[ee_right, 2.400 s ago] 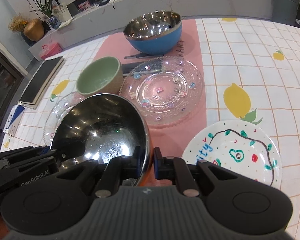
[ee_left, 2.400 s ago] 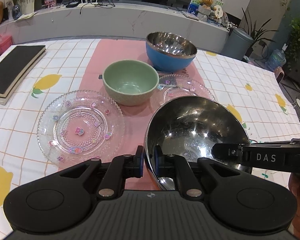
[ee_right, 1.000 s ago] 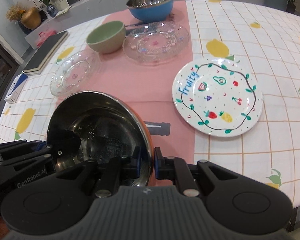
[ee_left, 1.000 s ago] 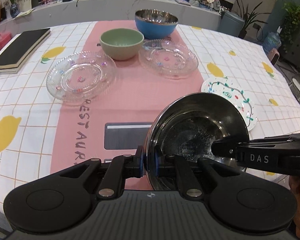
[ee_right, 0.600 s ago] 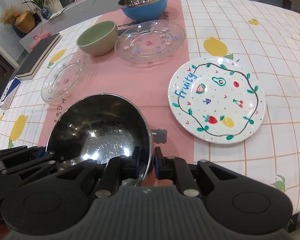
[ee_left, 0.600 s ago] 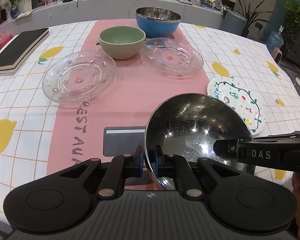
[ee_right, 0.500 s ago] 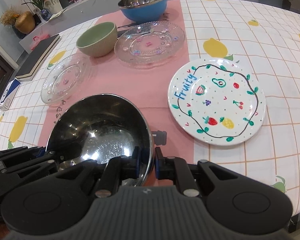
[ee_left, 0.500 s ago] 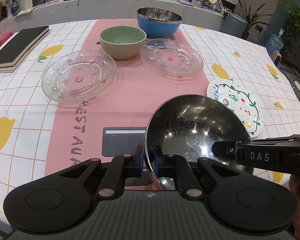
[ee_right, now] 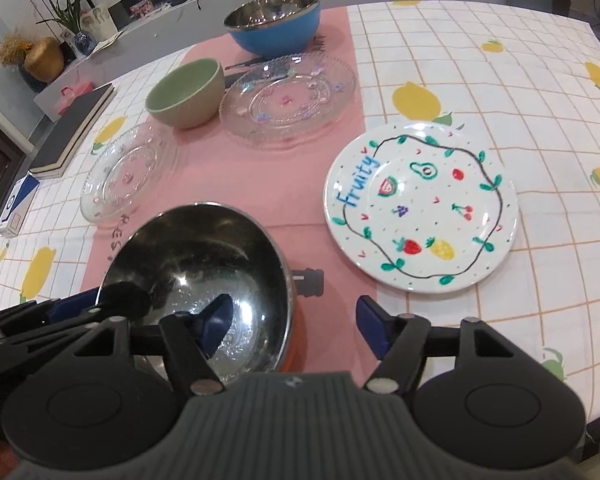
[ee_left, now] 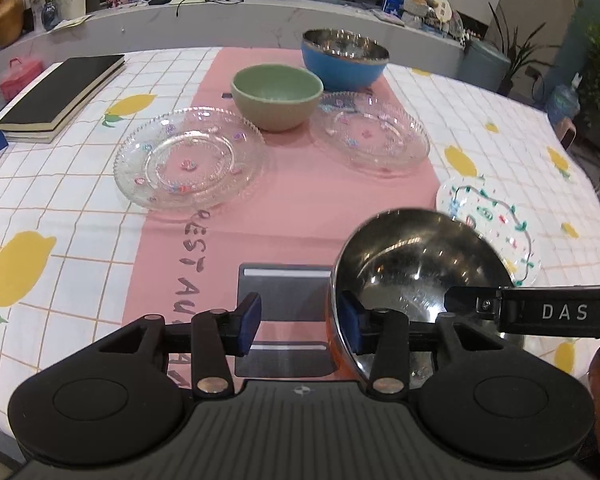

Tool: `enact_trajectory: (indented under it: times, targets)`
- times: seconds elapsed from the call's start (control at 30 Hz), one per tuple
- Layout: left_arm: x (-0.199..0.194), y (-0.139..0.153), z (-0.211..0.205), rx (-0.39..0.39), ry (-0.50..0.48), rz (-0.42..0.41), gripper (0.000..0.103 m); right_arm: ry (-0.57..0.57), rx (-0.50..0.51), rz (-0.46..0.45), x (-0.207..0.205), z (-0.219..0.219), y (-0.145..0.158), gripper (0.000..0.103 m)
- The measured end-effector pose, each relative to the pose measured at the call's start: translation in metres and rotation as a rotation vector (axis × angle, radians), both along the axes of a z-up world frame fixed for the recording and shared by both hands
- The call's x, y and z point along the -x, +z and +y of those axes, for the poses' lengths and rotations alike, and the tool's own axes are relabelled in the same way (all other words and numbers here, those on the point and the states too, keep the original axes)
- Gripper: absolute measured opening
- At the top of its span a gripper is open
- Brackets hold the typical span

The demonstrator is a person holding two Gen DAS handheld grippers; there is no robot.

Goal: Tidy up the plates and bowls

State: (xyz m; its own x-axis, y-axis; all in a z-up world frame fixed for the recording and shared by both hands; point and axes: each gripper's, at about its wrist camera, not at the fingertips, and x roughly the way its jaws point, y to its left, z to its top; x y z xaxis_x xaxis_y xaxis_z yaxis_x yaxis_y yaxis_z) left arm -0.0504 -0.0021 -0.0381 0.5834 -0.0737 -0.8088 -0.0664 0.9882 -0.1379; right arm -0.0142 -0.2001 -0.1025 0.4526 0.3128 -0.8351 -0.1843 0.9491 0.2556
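Steel bowl rests on tabletop; left hand-held gripper and right hand-held gripper straddle its rim (opposite sides), jaws opening, pads clear.

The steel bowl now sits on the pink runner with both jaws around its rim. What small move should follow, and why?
Probably lift both grippers straight up off the steel bowl. The left gripper and right gripper have jaws that are opening, each with the rim between its pads and no longer pinched, and the bowl seems to rest on the pink runner. Sliding sideways instead might catch the rim.
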Motion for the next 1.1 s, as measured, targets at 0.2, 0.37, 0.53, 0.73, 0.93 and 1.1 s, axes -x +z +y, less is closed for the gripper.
enact_trajectory:
  times: [0.2,0.37,0.53,0.73,0.93,1.1]
  targets:
    - [-0.009,0.022,0.008,0.010,-0.010,-0.017,0.053,-0.009,0.008,-0.075,-0.004,-0.004,0.025,0.084]
    - [-0.029,0.038,0.016,-0.011,-0.008,-0.030,0.058,-0.016,0.009,-0.135,-0.019,-0.003,0.047,0.091]
    - [-0.057,0.053,0.021,-0.024,-0.003,-0.048,0.061,-0.033,-0.032,-0.169,-0.046,-0.001,0.068,0.092]
    - [-0.111,0.070,0.023,-0.014,-0.002,-0.093,0.061,-0.046,-0.071,-0.225,-0.097,0.005,0.092,0.099]
    - [-0.172,0.073,0.024,0.036,0.007,-0.094,0.061,-0.067,-0.086,-0.234,-0.145,0.003,0.107,0.099]
    - [-0.203,0.077,0.021,0.055,-0.013,-0.091,0.061,-0.114,-0.137,-0.226,-0.183,-0.003,0.123,0.100]
